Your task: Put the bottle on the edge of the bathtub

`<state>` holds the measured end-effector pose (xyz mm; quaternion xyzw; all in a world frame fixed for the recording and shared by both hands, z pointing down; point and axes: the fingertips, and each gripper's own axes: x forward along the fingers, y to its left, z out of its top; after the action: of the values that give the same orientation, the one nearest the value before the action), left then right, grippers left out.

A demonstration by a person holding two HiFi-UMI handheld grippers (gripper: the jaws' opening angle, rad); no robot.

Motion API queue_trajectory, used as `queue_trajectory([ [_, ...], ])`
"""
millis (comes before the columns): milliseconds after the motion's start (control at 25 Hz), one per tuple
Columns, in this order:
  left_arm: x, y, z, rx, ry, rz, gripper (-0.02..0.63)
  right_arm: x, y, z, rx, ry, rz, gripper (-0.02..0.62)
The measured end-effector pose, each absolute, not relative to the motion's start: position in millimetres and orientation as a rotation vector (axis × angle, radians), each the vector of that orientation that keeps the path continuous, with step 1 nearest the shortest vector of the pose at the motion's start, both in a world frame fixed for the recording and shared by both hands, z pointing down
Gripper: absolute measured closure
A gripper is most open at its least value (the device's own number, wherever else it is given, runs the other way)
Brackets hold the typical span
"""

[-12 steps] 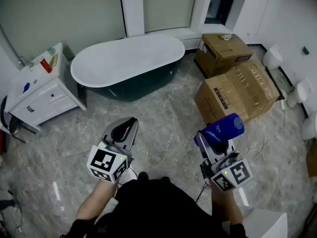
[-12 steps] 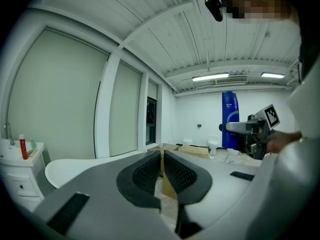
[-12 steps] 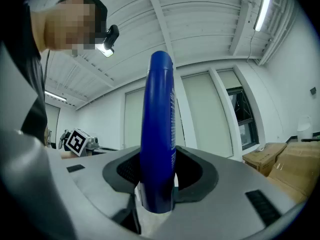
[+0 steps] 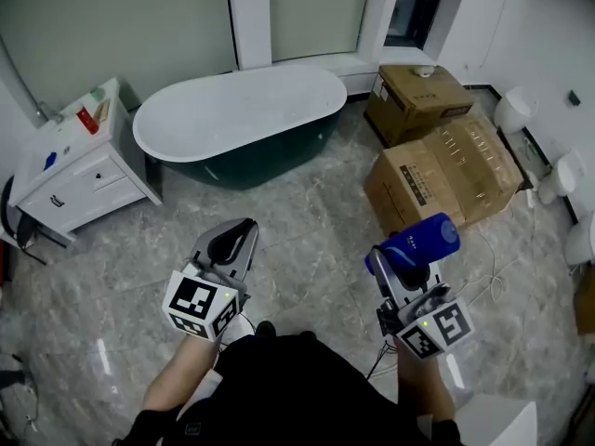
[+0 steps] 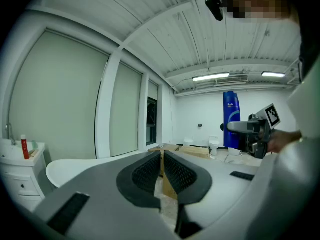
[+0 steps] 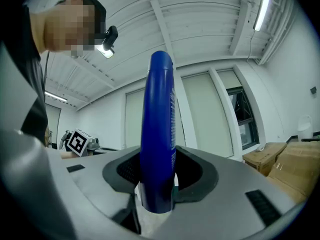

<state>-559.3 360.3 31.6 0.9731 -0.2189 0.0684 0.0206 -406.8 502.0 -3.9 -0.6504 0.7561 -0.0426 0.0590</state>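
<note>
Right claw point(image 6: 158, 176) pinching blue bottle point(image 6: 157, 119), label print unreadable, left claw point(image 5: 163, 170) pressed together, empty, bathtub point(image 4: 260, 163) well apart.

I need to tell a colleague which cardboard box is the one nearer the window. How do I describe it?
Find the white bathtub under the window; two cardboard boxes stand beyond its right end. The smaller box is the farther one. Unlike the bigger box before it, it carries a small white round object on top.

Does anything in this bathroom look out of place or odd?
Yes: cardboard boxes sit on the floor right of the bathtub, odd for a bathroom. Nothing looks spilled or broken.
</note>
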Motion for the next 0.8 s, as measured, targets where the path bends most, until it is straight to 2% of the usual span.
queue_trajectory([
  [800,-531,393,48,2.980,-0.700,0.242,0.574,-361,552,10,-1.943,2.254,-0.231,0.417],
])
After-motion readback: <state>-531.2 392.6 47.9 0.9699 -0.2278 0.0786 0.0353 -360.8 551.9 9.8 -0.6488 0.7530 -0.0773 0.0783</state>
